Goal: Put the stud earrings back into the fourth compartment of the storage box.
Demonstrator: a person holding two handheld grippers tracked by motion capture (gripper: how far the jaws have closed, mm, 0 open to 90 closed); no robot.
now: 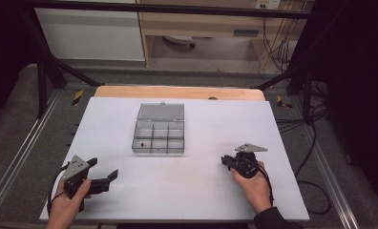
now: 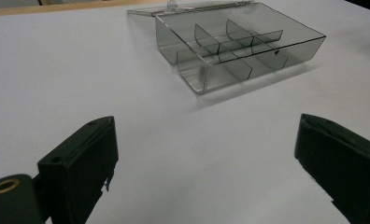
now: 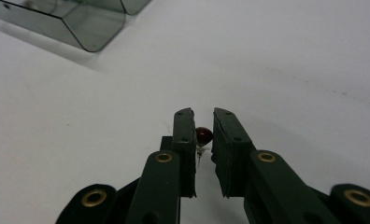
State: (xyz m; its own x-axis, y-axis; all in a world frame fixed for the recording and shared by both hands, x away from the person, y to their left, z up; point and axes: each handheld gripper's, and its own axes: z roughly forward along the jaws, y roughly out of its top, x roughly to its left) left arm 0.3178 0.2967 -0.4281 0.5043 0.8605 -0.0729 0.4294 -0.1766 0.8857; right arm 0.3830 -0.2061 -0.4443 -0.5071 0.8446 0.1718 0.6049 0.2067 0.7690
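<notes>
Clear smoky plastic box (image 1: 158,137) sits open near the middle of the white bench (image 1: 201,191), its lid (image 1: 161,111) folded back flat behind it. Dividers split it into small compartments; in the high view a tiny dark speck lies in the front left compartment, too small to identify, and the other compartments look bare. In the left claw view the box (image 2: 239,46) stands ahead, well apart from the left claw (image 2: 206,163), whose jaws are spread wide over bare bench. The right claw (image 3: 203,135) has its jaws nearly together, pinching a small round dark-red bead (image 3: 203,135) between them, just above the surface. A corner of the box (image 3: 80,18) shows at upper left.
</notes>
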